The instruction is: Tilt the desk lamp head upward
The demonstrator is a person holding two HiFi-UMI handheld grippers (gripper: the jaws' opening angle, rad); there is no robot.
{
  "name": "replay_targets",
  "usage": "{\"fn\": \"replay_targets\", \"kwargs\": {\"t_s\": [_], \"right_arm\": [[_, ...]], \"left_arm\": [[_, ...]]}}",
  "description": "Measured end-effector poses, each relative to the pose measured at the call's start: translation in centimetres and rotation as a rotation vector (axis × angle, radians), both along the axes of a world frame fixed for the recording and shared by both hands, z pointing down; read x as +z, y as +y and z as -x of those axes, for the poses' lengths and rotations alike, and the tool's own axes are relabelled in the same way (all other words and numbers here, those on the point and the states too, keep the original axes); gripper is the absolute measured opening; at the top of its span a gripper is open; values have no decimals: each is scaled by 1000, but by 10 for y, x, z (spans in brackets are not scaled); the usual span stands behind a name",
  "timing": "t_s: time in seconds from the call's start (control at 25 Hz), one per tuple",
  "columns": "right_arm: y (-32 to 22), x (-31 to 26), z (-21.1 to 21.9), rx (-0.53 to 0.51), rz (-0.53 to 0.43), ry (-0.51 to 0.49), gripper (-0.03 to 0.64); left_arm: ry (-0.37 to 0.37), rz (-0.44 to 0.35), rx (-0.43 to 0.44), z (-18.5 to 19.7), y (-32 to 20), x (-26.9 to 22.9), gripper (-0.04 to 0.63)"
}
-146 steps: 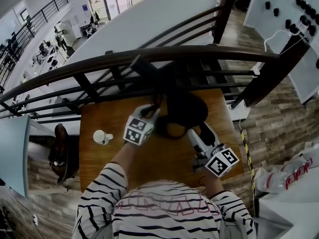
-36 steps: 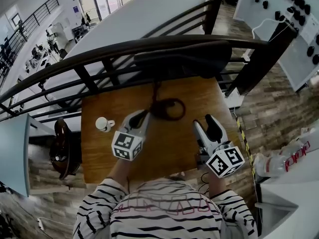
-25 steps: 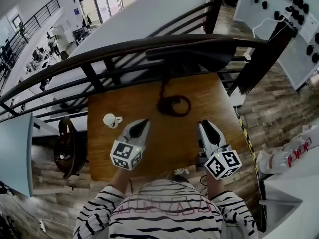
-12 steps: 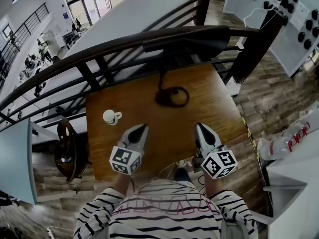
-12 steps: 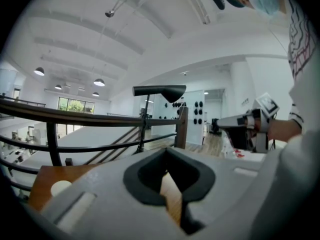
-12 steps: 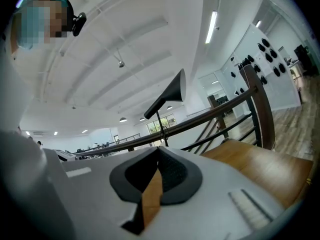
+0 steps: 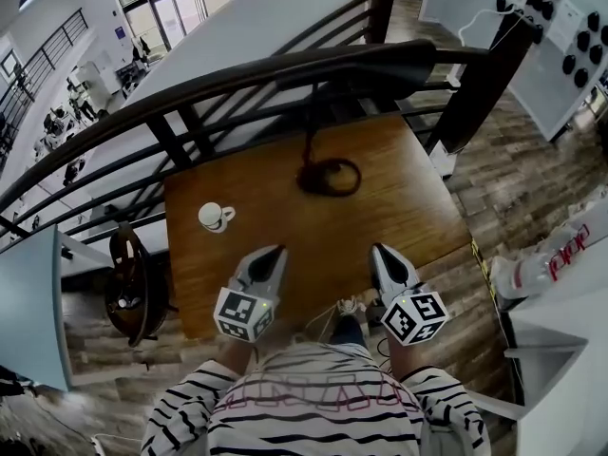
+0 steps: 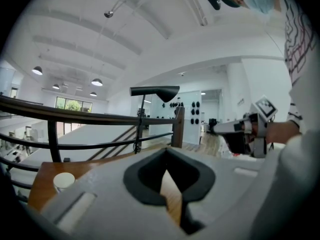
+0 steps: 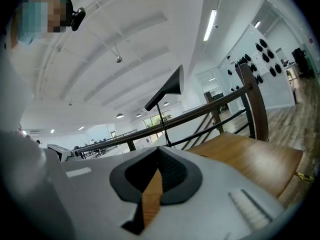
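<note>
Both tongs are pressed together and nothing is pinched. The left tongs (image 7: 274, 254) and the right tongs (image 7: 381, 252) are held low over the near edge of the surface (image 7: 408, 207), well apart from the lamp (image 7: 323, 164). Its base (image 7: 329, 176) is set at the far side of the surface, close to the railing (image 7: 180, 93). The head (image 8: 156, 91) is carried high on the thin stem (image 8: 142, 115) and looks about level in the left gripper view. A cup (image 7: 215, 217) is placed to the left, apart from the lamp.

No contact with the lamp is made at this moment, and it cannot be settled whether the head is raised enough. If more tilt is wanted, the base is best steadied by one tongs. The head is then best pushed slowly from below, near its front rim, by the other. In this way the lamp is probably not tipped toward the railing.
</note>
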State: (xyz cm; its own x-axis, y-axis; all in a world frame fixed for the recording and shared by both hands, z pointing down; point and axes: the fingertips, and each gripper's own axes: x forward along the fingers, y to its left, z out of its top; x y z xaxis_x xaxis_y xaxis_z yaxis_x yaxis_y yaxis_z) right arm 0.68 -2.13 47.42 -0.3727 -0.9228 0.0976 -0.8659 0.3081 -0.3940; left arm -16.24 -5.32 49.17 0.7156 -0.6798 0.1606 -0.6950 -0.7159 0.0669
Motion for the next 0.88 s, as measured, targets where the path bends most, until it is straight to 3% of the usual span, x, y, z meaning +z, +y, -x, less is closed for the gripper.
{"fn": "replay_targets", "kwargs": {"t_s": [0.44, 0.88], "right_arm": [[12, 17, 17, -35, 45, 50, 0], [15, 19, 17, -36, 51, 83, 0]], "left_arm": [[5, 2, -40, 14, 22, 1, 2], [-14, 22, -34, 5, 25, 7, 2]]}}
